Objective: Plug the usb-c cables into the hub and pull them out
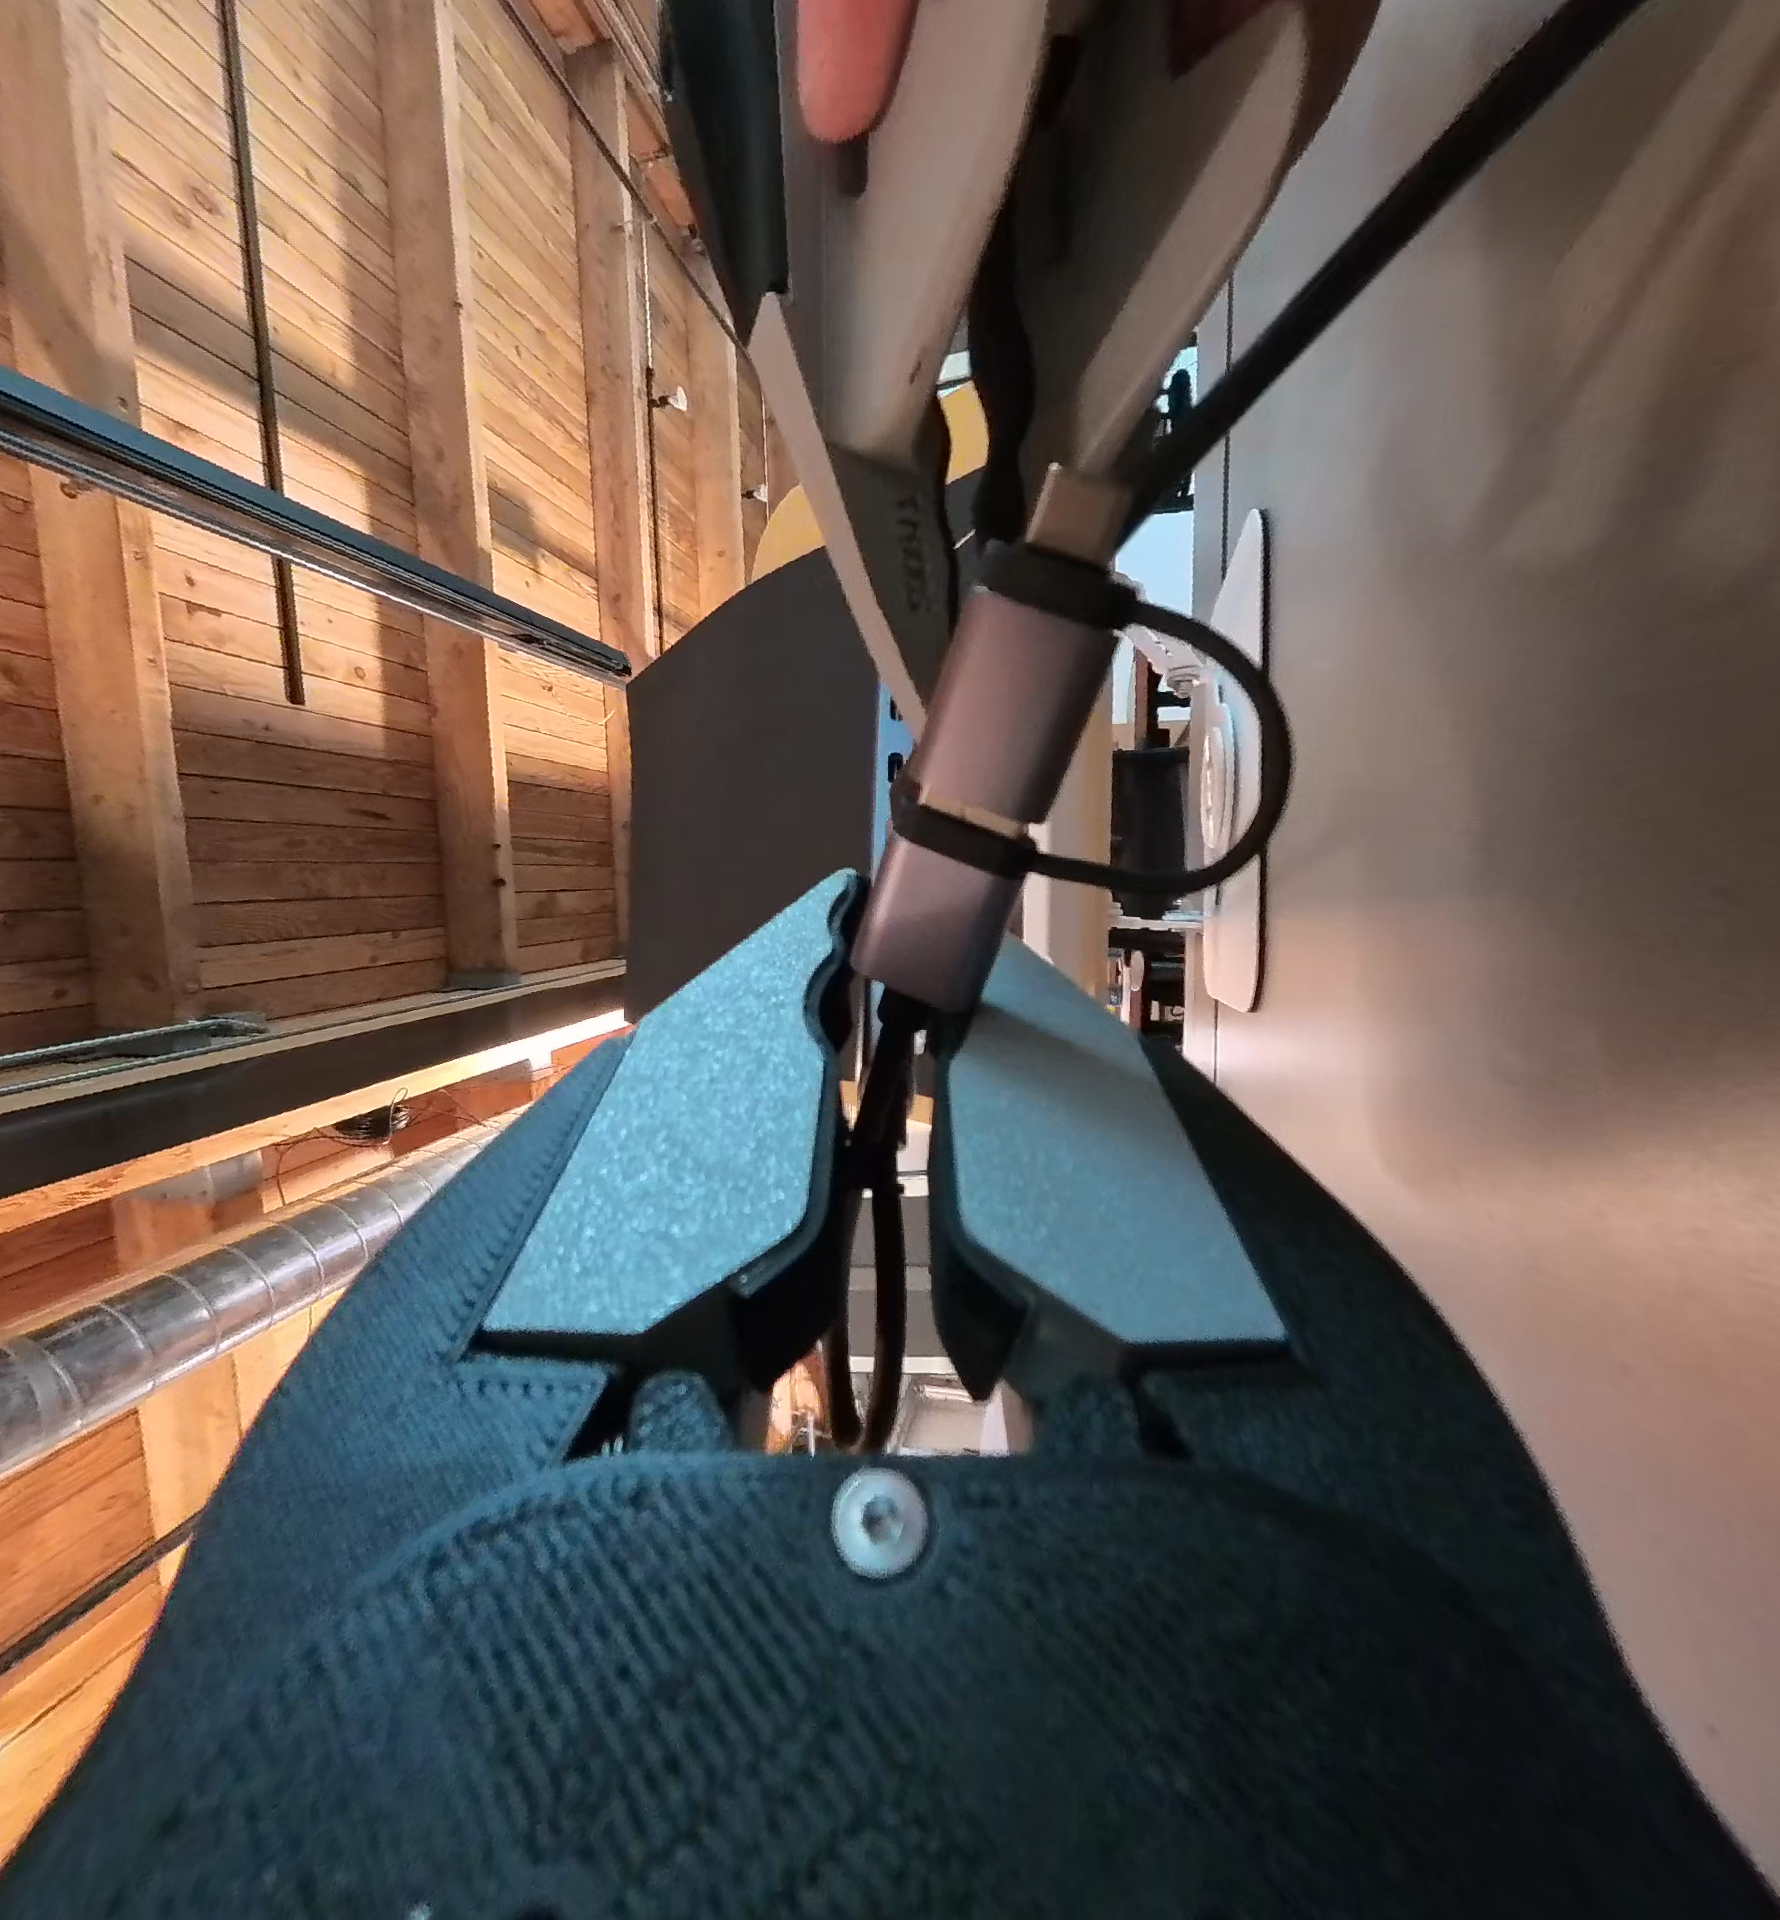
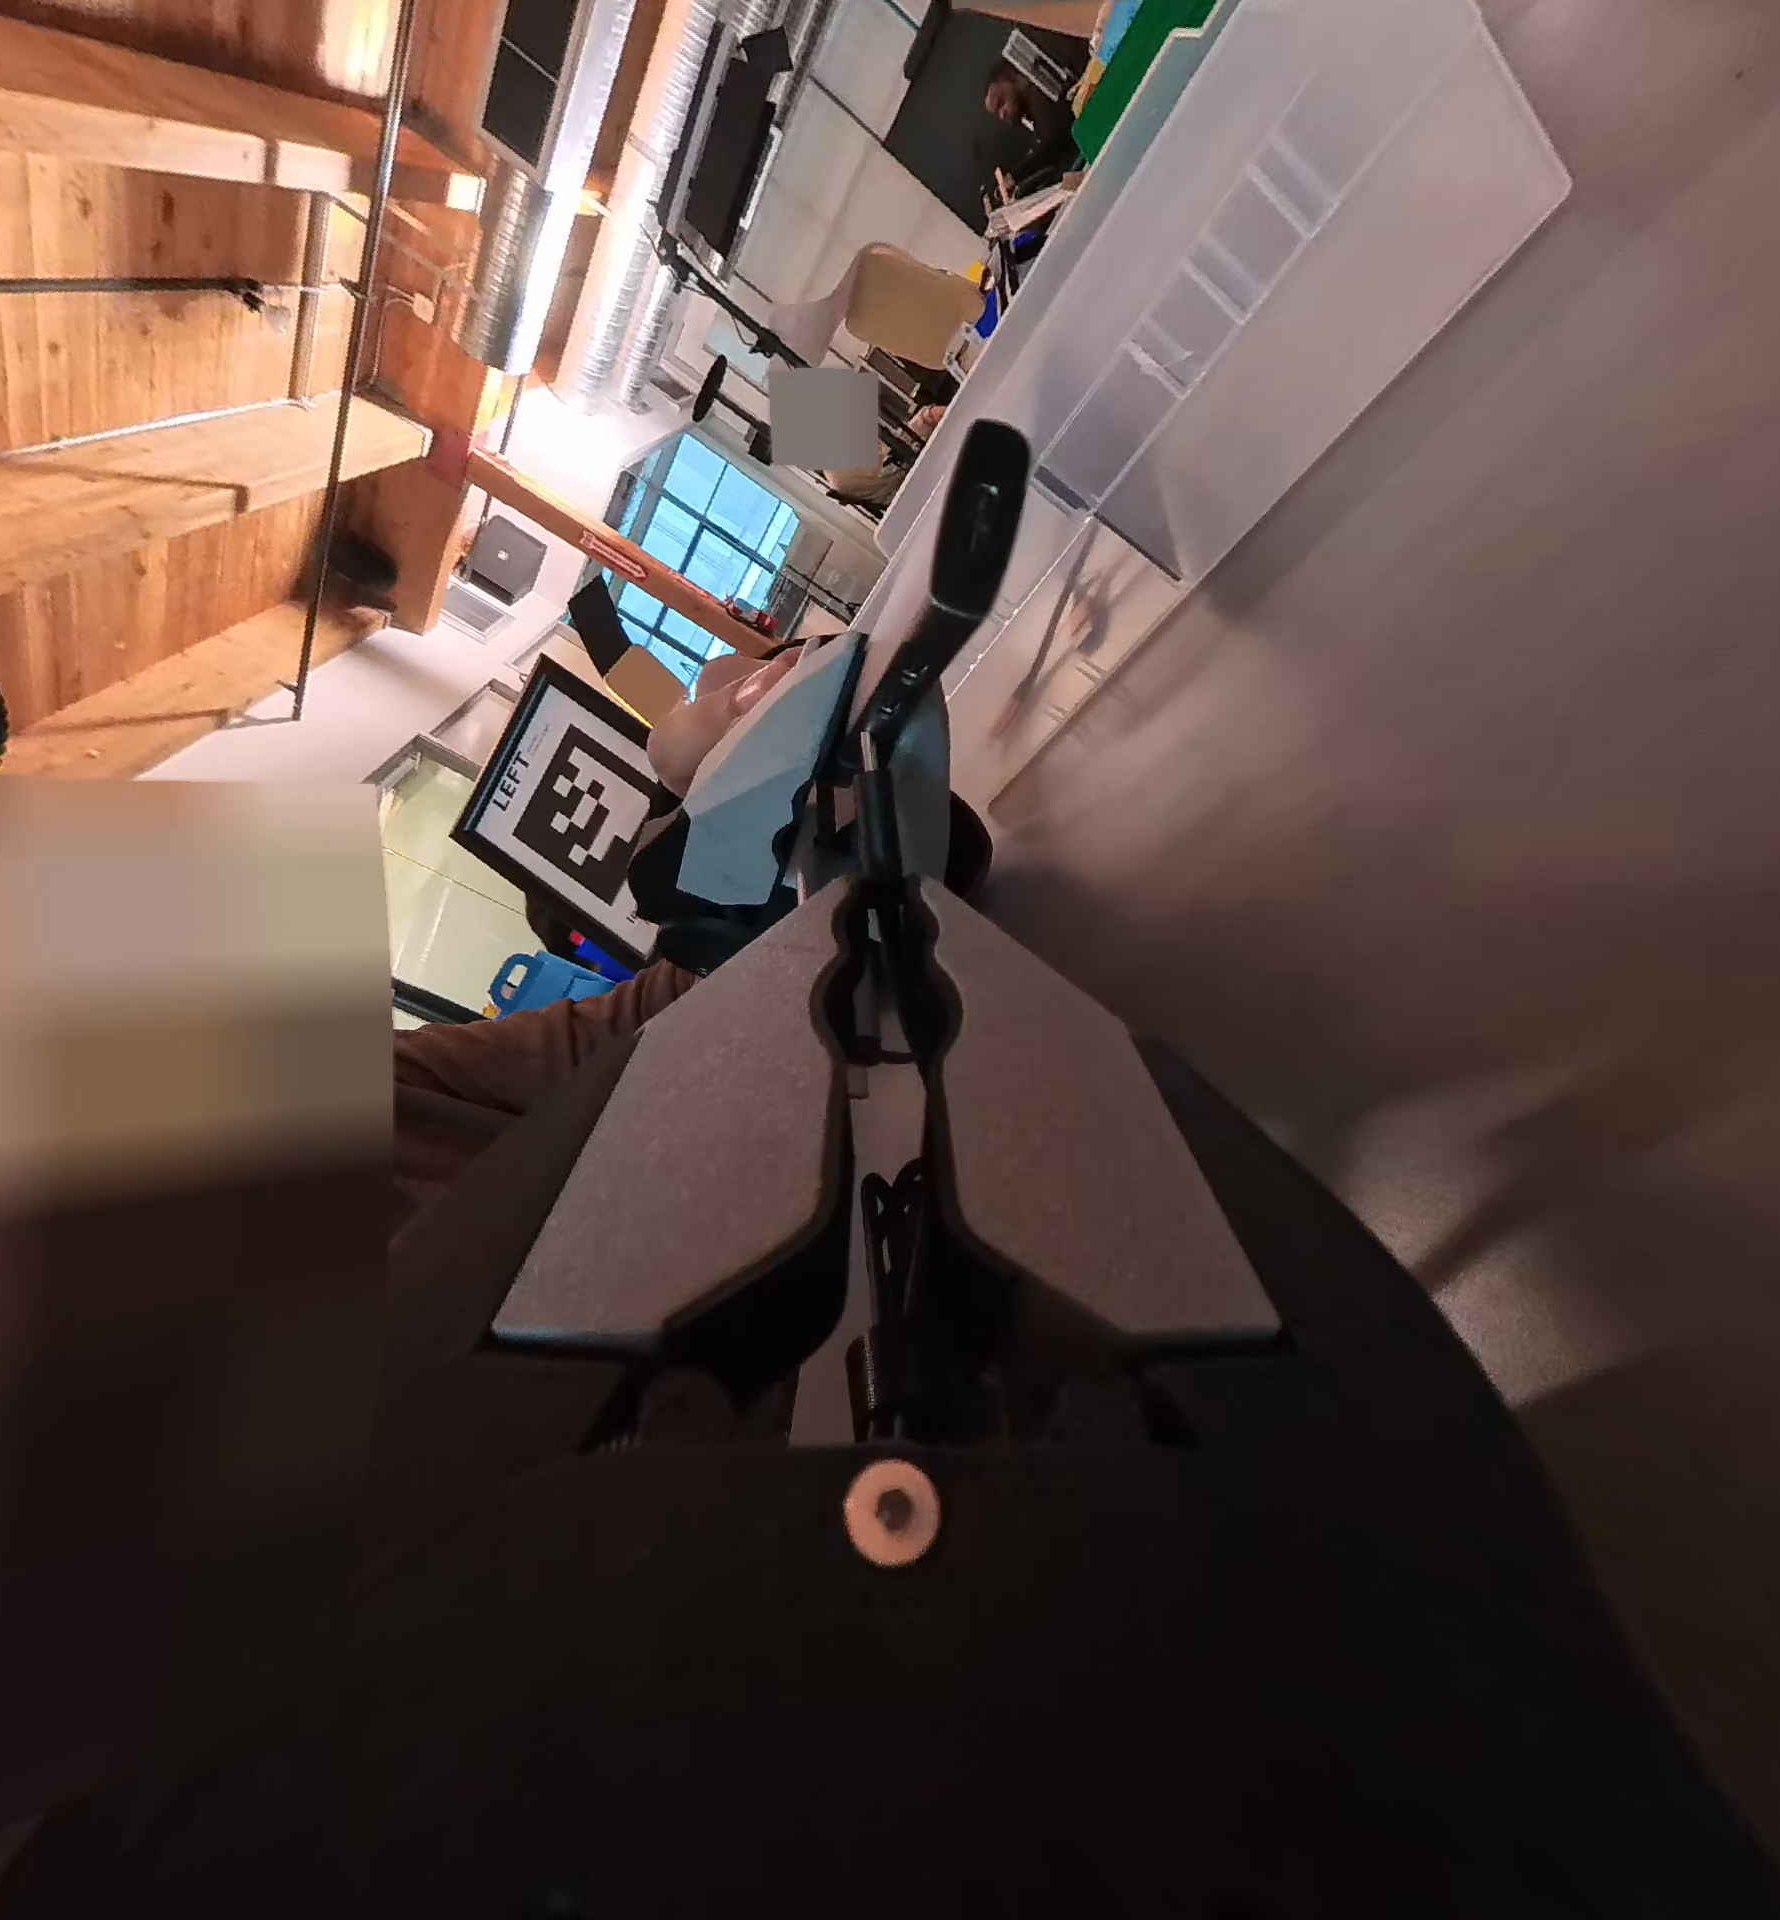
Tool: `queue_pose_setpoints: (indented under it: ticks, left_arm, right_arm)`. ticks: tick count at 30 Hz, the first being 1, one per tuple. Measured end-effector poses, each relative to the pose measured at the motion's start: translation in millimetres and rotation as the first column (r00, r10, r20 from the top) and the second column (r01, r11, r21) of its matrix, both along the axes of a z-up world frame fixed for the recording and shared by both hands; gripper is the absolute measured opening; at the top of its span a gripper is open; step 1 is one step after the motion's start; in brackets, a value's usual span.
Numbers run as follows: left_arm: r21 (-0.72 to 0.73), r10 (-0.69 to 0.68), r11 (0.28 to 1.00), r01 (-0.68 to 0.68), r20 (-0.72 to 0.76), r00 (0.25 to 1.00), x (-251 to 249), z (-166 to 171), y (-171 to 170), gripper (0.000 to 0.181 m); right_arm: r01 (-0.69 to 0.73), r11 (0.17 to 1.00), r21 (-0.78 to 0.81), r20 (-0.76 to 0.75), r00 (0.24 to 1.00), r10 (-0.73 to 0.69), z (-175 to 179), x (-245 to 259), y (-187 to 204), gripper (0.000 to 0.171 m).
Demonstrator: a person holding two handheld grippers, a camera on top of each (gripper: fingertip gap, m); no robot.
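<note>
1. Plug (image 1: 953, 852), a stiff metal shell mid-frame, is clenched at its tail by the left gripper (image 1: 901, 956); grip that shell, not the limp cable.
2. Hub (image 2: 974, 530), light and rigid, stands upper centre; the right gripper (image 2: 881, 925) is clamped on its cord.

Warm light across the wooden wall (image 1: 273, 582), glare along the metal duct (image 1: 190, 1320). Dim, underexposed near the right gripper (image 2: 886, 914). Bright window (image 2: 709, 561) far off. Motion-blurred clear bins (image 2: 1281, 312). Wide-angle bending at edges.
</note>
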State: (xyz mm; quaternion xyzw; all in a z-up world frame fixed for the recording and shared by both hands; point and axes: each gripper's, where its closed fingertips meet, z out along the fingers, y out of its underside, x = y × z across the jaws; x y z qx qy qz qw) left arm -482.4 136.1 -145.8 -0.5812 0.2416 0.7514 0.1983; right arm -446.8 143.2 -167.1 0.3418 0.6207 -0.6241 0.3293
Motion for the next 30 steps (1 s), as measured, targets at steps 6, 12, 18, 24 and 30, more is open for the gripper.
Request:
queue_pose_setpoints:
  ticks: [6, 12, 18, 24, 30]
  left_arm:
    - [-0.037, -0.002, 0.999, 0.001, -0.025, 1.000, 2, -5, -2, 0.007]
    - [-0.073, -0.012, 0.997, 0.008, -0.044, 0.999, 6, -10, -5, 0.007]
    - [-0.065, -0.001, 0.998, -0.001, -0.030, 1.000, 8, -8, -7, 0.006]
    - [-0.110, -0.062, 0.992, 0.064, 0.020, 0.998, 17, -24, -12, 0.006]
    - [-0.120, -0.057, 0.991, 0.061, 0.037, 0.998, 19, -29, -19, 0.006]
  right_arm:
    - [-0.015, 1.000, 0.010, 0.031, 0.999, 0.015, -5, 2, -1, 0.002]
    - [-0.051, 0.999, -0.010, 0.087, 0.995, 0.052, -9, 6, -6, 0.002]
    - [-0.055, 0.996, -0.063, 0.130, 0.990, 0.063, -8, 5, -6, 0.002]
    - [-0.126, 0.991, -0.042, 0.164, 0.978, 0.131, -17, 15, -15, 0.002]
    - [-0.128, 0.992, -0.020, 0.166, 0.978, 0.130, -21, 16, -20, 0.001]
